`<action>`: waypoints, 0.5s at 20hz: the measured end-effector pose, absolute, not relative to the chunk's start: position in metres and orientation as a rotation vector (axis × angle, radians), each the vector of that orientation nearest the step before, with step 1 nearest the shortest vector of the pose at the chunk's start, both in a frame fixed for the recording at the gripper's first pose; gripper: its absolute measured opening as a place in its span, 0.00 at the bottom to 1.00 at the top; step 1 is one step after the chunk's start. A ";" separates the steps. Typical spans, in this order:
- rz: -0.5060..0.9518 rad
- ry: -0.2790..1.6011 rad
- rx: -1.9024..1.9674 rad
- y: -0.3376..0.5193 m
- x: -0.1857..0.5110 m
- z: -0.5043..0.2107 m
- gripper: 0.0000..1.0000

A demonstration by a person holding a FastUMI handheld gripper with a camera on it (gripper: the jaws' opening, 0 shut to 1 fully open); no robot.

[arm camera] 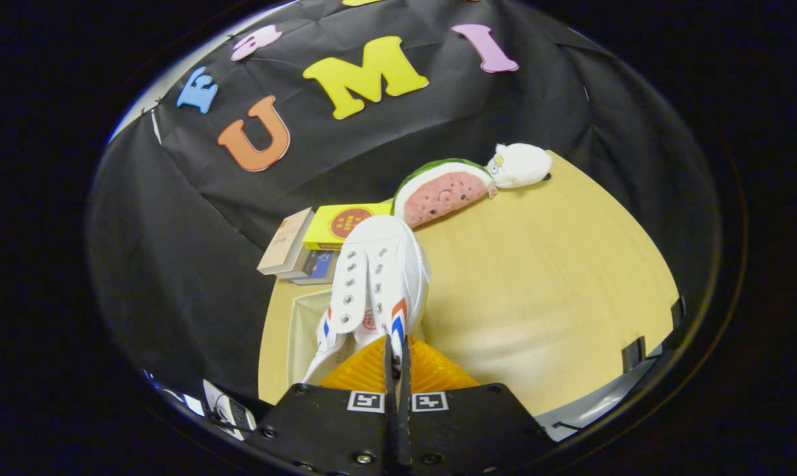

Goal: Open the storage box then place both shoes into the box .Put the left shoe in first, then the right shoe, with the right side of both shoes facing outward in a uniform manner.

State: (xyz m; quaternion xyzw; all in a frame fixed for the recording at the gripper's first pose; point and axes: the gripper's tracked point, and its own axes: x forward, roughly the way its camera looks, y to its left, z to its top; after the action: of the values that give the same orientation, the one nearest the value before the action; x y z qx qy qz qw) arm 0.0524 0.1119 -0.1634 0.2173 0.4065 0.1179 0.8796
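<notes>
A white canvas shoe [379,277] with red and blue stripes and metal eyelets is right ahead of the fingers, toe pointing away toward the books. My gripper [396,345] is shut on the shoe's rear upper edge, the two fingers almost touching with the fabric pinched between them. Below and left of the shoe lies the white storage box [297,334], its inside open to view. The shoe's heel end seems to sit over or in the box. The shoe hides part of the box.
Stacked books [293,251] and a yellow box [339,225] stand beyond the shoe at the table's far edge. A watermelon-slice plush [441,195] and a white plush [521,165] lie behind them to the right. The wooden table [544,284] stretches right of the shoe.
</notes>
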 end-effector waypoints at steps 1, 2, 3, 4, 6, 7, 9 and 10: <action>0.248 0.843 0.438 0.126 0.052 -0.164 0.00; 0.248 0.842 0.420 0.135 0.052 -0.166 0.00; 0.244 0.839 0.392 0.145 0.051 -0.171 0.00; 0.238 0.835 0.372 0.153 0.051 -0.177 0.00; 0.227 0.843 0.351 0.166 0.049 -0.190 0.00; 0.224 0.852 0.344 0.172 0.047 -0.198 0.00; 0.214 0.861 0.318 0.178 0.045 -0.212 0.00; 0.208 0.862 0.305 0.180 0.046 -0.218 0.00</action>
State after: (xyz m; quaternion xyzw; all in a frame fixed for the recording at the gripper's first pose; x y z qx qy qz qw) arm 0.0464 0.1796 -0.2181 0.1470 0.4156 0.1003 0.8920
